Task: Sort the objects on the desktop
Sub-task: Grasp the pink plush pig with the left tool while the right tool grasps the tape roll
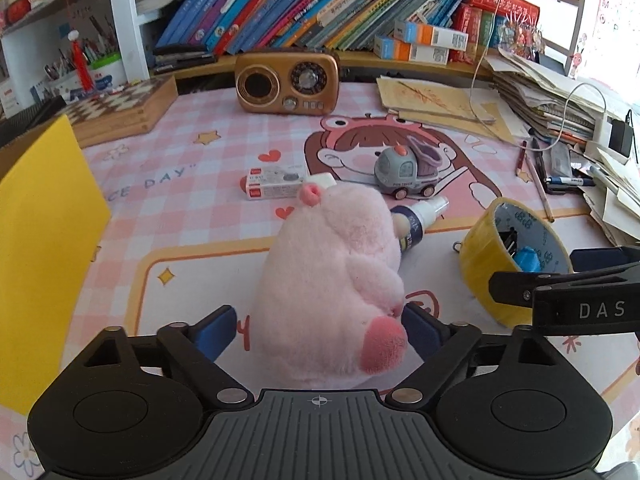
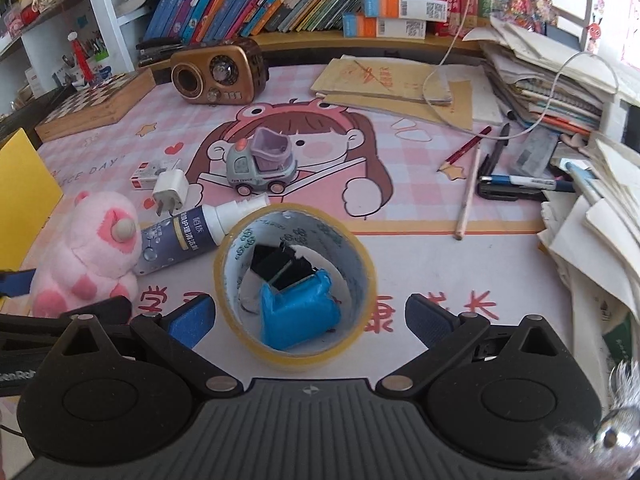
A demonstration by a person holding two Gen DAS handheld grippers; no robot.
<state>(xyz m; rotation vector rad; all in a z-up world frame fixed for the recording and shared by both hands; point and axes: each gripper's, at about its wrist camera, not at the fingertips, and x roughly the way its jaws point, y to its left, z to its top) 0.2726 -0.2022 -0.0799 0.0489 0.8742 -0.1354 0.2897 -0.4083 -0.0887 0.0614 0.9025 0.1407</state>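
A pink plush pig (image 1: 328,264) stands on the pink desk mat between the fingers of my left gripper (image 1: 318,330). The left blue pad (image 1: 216,328) is apart from the plush and the right pad sits right beside its foot, so the gripper is open. My right gripper (image 2: 310,320) is open around a yellow tape roll (image 2: 296,356) standing on its side, with clear gaps to both pads. Inside the roll lie a blue object (image 2: 296,316) and black clips. A spray bottle (image 2: 188,236) lies between the plush pig (image 2: 84,256) and the tape roll.
A grey toy truck (image 2: 260,164), a white plug (image 2: 172,190) and a small red-and-white box (image 1: 272,184) lie mid-mat. Behind stand a brown radio (image 1: 286,82) and a chessboard box (image 1: 120,108). A yellow board (image 1: 44,248) stands left; pencils (image 2: 468,188) and paper piles (image 2: 580,240) crowd the right.
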